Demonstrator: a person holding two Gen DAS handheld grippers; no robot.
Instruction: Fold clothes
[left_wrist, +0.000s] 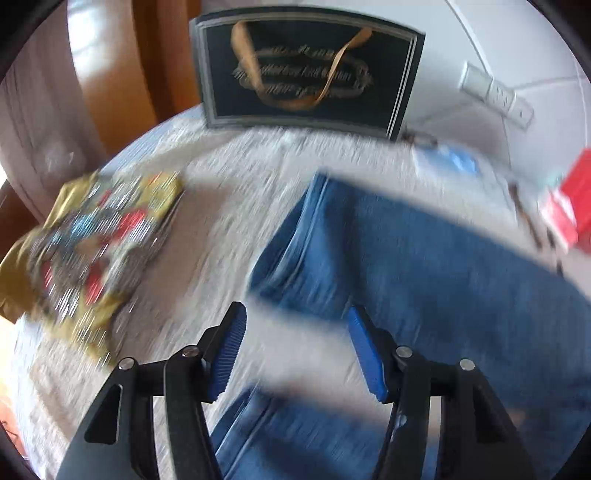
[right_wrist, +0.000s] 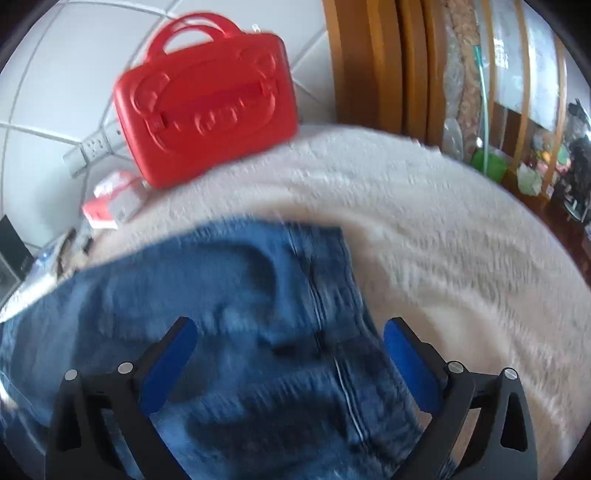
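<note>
Blue jeans (left_wrist: 406, 251) lie on a cream fuzzy cover (left_wrist: 236, 177); both views are motion-blurred. My left gripper (left_wrist: 297, 321) is open and empty, hovering over the near edge of the jeans. In the right wrist view the jeans (right_wrist: 240, 295) spread below and ahead, with a seam running down the middle. My right gripper (right_wrist: 290, 332) is open wide and empty, its blue pads (right_wrist: 166, 365) straddling the denim just above it.
A black gift bag with gold ribbon (left_wrist: 306, 70) stands at the back. A gold patterned packet (left_wrist: 92, 251) lies at left. A red plastic case (right_wrist: 207, 99) and a small red-white box (right_wrist: 110, 203) sit at the back, by a power strip (right_wrist: 92, 147).
</note>
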